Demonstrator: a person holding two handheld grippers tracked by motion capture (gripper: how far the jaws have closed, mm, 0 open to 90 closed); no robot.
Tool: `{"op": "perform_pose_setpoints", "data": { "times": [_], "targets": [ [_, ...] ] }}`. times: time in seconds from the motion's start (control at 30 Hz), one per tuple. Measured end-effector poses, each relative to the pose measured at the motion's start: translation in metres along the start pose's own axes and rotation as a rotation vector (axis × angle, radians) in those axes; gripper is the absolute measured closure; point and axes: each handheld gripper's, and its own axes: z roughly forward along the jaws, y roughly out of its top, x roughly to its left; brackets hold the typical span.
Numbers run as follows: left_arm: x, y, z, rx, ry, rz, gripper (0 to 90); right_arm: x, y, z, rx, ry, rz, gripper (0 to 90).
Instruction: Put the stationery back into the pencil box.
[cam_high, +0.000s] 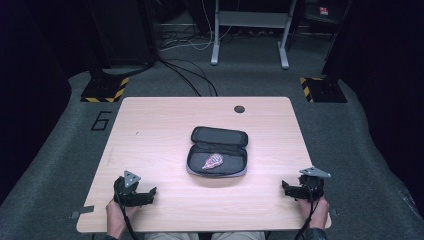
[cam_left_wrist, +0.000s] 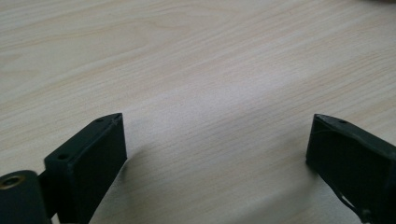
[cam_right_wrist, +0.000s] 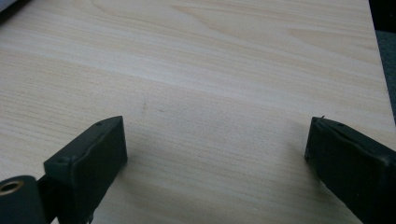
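High view: left claw (cam_high: 150, 192) and right claw (cam_high: 286, 188) rest gaping on table (cam_high: 160, 125).

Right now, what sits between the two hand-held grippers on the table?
In the high view, an open black zip case holding a pink item, on the wooden table.

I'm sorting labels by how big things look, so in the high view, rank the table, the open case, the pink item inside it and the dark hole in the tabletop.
Largest to smallest, as seen in the high view:
1. table
2. open case
3. pink item
4. dark hole
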Motion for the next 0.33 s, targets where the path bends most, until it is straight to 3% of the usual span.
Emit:
{"op": "perform_pose_setpoints", "data": {
  "times": [0.33],
  "targets": [
    [0.0044,0.0013,0.0032,0.010,-0.015,-0.009,0.1,0.0002,0.0000,0.0000,0.001,-0.002,0.001,5.1]
  ]
}}
